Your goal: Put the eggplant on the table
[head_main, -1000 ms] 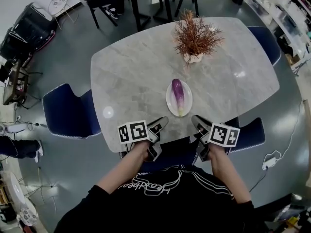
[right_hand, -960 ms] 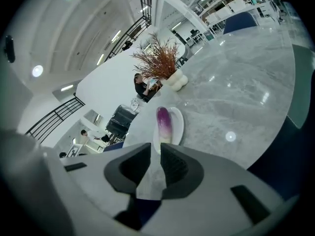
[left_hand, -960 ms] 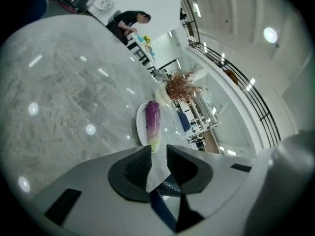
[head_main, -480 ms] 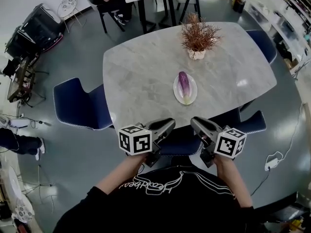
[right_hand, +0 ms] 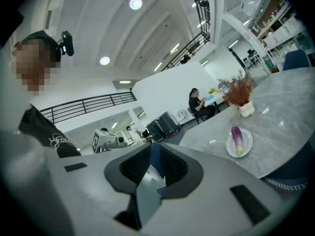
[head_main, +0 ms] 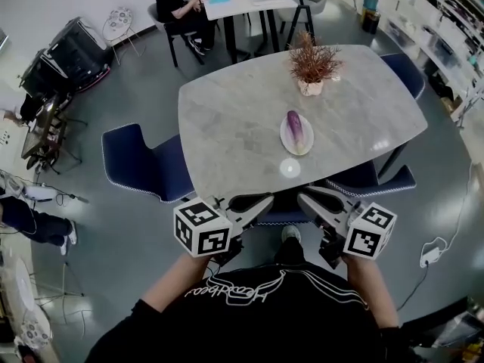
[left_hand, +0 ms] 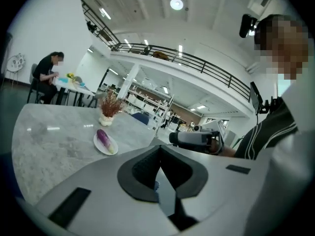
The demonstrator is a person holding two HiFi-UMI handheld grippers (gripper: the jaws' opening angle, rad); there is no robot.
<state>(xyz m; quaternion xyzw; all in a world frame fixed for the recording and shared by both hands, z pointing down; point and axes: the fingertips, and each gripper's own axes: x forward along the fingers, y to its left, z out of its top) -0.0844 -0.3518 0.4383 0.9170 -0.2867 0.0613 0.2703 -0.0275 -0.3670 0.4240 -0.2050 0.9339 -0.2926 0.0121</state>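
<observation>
The purple eggplant [head_main: 295, 129] lies lengthwise on a small white oval plate [head_main: 284, 141], right of centre on the grey marble bench [head_main: 227, 127] in the upper half of the head view. A pot of dried reddish sprigs [head_main: 312, 66] stands beyond it.

Both tools hang low in the frame, well apart from the bench edge. The left gripper [head_main: 266, 200] and right gripper [head_main: 302, 197] each have their jaws clenched together on nothing.

The task looks to be at its very start, with the approach not yet made. Next, one gripper must reach across the bench edge, part its jaws and straddle the eggplant across its width.
</observation>
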